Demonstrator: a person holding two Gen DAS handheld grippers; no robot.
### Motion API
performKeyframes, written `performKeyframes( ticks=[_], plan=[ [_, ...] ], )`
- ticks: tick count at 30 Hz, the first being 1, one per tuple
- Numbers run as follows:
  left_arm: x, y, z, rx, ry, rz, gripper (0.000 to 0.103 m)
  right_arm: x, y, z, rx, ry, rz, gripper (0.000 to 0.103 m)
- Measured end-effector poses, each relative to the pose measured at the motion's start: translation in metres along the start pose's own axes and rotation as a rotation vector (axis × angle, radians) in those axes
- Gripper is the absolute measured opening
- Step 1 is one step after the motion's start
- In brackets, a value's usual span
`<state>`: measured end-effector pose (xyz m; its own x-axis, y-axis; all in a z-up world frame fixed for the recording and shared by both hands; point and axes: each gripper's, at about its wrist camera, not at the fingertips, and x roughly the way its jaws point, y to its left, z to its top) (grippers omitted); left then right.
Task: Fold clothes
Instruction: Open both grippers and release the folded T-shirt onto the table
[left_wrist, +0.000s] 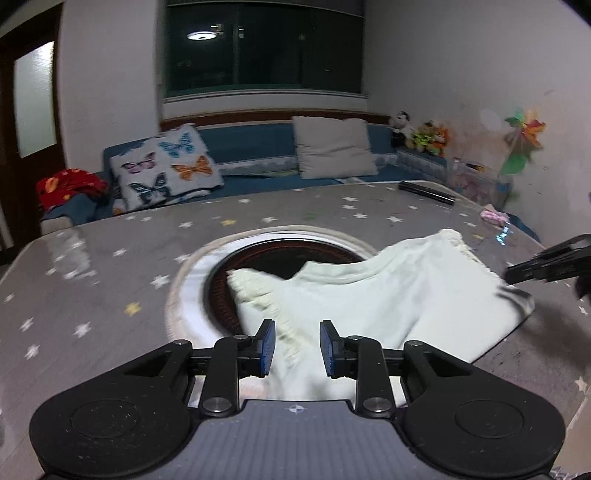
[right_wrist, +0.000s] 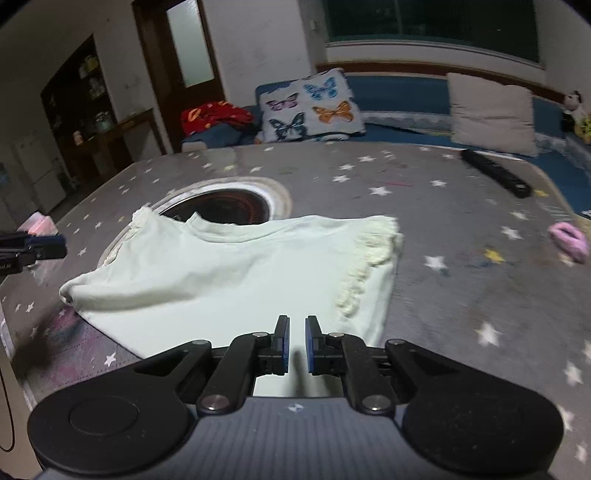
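Left gripper (left_wrist: 297, 347) released, right gripper (right_wrist: 296, 345) near-clenched (nothing grasped), above pale top's (right_wrist: 229, 266) near hem, bare starry tablecloth (right_wrist: 461, 295) rightward.

The shirt (right_wrist: 229, 273) lies on the table (right_wrist: 443, 295), its collar edge over the round opening (right_wrist: 229, 205) (set into the tabletop). Right of the shirt lies a hair tie (right_wrist: 569, 240); behind it, a remote (right_wrist: 496, 172). Beyond the table stands a sofa (right_wrist: 402, 86) bearing cushions.
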<state>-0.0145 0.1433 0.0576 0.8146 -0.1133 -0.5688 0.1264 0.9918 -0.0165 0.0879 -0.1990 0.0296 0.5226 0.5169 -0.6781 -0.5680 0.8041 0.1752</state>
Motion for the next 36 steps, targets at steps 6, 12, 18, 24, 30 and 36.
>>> performKeyframes(
  ticks=[6,12,18,24,30,36],
  plan=[
    [0.056,-0.005,0.011,-0.003,0.058,-0.028,0.029,0.032,0.000,0.005,0.003,0.007,-0.023,0.023],
    [0.104,0.006,0.013,0.035,0.118,0.054,0.028,0.044,-0.012,0.004,0.025,0.023,-0.030,0.023],
    [0.122,0.028,0.009,0.015,0.118,0.186,0.021,0.044,-0.015,-0.001,0.027,0.028,-0.022,0.023],
    [0.114,0.038,0.020,-0.028,0.076,0.224,0.023,0.045,-0.014,0.005,0.009,0.047,-0.026,0.023],
    [0.110,0.011,0.035,0.045,0.051,0.094,0.029,0.050,-0.015,0.031,-0.022,0.015,-0.040,0.026],
    [0.142,-0.013,0.039,0.135,0.098,0.059,0.051,0.084,-0.030,0.059,-0.015,0.017,-0.063,0.027]
  ],
)
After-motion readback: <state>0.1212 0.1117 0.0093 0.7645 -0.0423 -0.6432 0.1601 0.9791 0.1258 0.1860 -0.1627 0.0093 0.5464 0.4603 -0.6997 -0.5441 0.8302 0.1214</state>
